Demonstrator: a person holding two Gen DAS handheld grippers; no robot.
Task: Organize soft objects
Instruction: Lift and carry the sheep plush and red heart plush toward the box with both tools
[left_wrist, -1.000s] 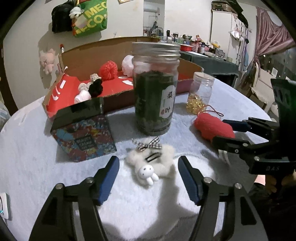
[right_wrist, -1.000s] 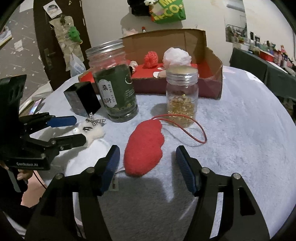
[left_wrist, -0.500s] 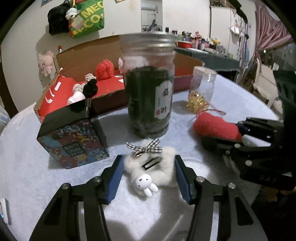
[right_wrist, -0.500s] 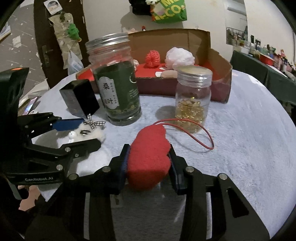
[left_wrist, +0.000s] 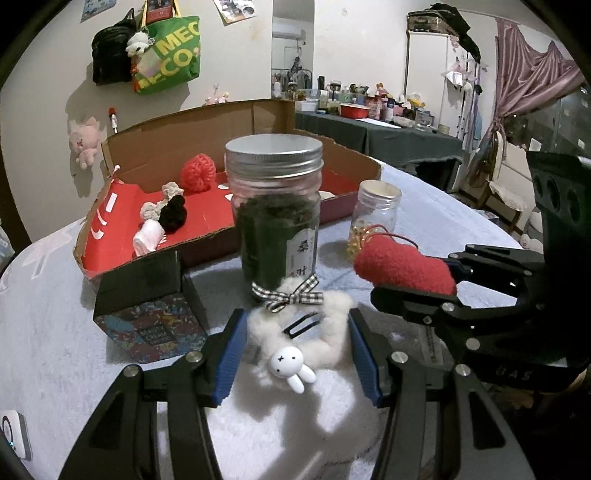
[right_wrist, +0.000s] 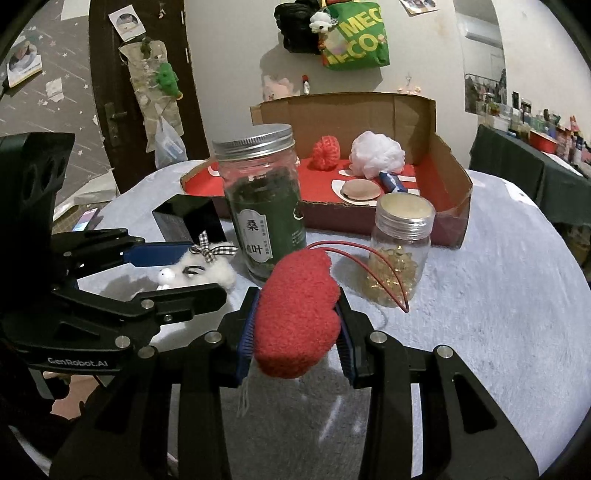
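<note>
Both your claws are already loaded, left claw (left_wrist: 297, 356) clamping the white plush (left_wrist: 299, 328), right claw (right_wrist: 295, 332) squeezing the red heart (right_wrist: 297, 314), and the box (right_wrist: 452, 206) sits straight ahead at the bench's far side, behind the jars.

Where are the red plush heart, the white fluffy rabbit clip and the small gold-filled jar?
red plush heart (right_wrist: 299, 317), right wrist view, middle of its front.
white fluffy rabbit clip (left_wrist: 334, 314), left wrist view, fluffy right side.
small gold-filled jar (right_wrist: 402, 251), right wrist view, glass wall.
</note>
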